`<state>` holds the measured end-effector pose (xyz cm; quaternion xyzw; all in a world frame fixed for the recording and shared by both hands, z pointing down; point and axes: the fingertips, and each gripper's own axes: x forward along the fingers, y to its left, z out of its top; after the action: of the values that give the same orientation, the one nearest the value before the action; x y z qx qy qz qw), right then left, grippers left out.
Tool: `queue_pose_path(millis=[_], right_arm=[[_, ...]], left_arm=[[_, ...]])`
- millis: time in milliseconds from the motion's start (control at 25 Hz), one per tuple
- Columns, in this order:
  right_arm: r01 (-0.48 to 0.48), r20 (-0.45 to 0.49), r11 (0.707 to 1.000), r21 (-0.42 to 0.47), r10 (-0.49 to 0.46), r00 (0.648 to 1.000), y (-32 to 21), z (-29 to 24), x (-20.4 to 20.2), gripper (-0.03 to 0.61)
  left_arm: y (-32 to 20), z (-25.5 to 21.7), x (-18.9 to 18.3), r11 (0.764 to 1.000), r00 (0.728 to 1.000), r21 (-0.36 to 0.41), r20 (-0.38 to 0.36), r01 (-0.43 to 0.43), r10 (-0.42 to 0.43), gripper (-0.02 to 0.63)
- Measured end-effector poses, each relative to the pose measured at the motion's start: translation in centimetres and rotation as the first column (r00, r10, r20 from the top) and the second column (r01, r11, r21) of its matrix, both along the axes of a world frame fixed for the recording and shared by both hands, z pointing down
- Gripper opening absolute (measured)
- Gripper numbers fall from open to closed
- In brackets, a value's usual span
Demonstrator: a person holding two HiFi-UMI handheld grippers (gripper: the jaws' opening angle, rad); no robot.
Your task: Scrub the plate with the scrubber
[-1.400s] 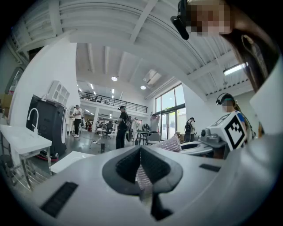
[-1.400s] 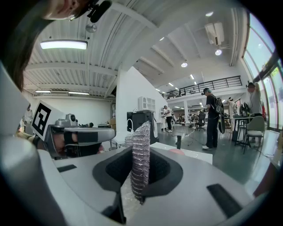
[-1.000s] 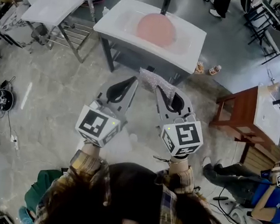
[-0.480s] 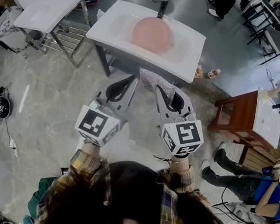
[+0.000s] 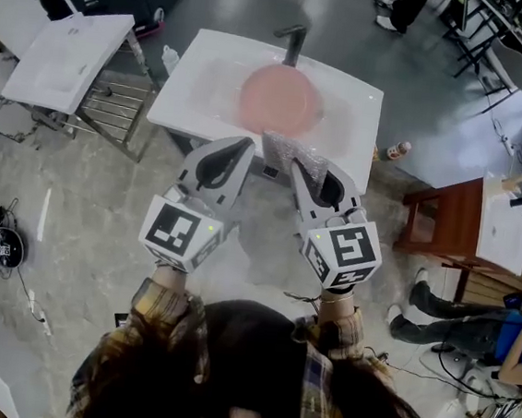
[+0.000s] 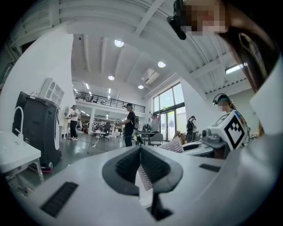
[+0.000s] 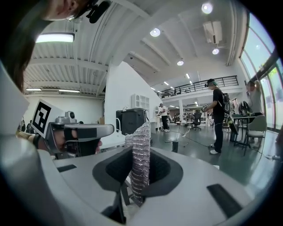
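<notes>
- Sink (image 5: 358, 100): white, on a stand, faucet (image 5: 295, 42) at far rim. Holds one pink plate (image 5: 277, 101), lying flat in the basin just in front of the faucet. Can't tell if there's water.
- 2nd white sink (image 5: 68, 58) well to the left; what's in it can't be seen.
- R gripper (image 7: 140, 152): jaws clamped on the scrubber (image 7: 139, 161), a silver mesh wad that sticks out past the tips. In head view the scrubber sits over the sink's near rim, short of the plate, not touching it.
- L gripper (image 6: 140, 149): jaws together, nothing between them. Alongside the R gripper, apart from it.
- Vs 1 s ago: sink + plate are closer in head view. Gripper tips were over the floor short of the stand; now they overlap the near rim. Plate's spot in the basin unchanged. Grip on scrubber unchanged, L jaws unchanged.
</notes>
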<state>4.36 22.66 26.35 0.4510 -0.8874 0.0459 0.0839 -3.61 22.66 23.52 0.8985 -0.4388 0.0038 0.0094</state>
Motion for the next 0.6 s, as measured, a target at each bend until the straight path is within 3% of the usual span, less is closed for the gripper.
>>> queue_pose_path(millis=[360, 600], right_arm=[[-0.086, 0.0, 0.996, -0.005, 0.086, 0.996, -7.2, 0.6, -2.8, 0.083], [-0.148, -0.011, 0.988, -0.039, 0.147, 0.989, -9.5, 1.5, -3.2, 0.083]], left_arm=[[-7.7, 0.9, -3.4, 0.998, 0.998, -0.008, 0.014, -0.069, 0.069, 0.017], [-10.7, 2.8, -4.3, 0.991, 0.993, -0.06, 0.01, -0.121, 0.121, 0.017]])
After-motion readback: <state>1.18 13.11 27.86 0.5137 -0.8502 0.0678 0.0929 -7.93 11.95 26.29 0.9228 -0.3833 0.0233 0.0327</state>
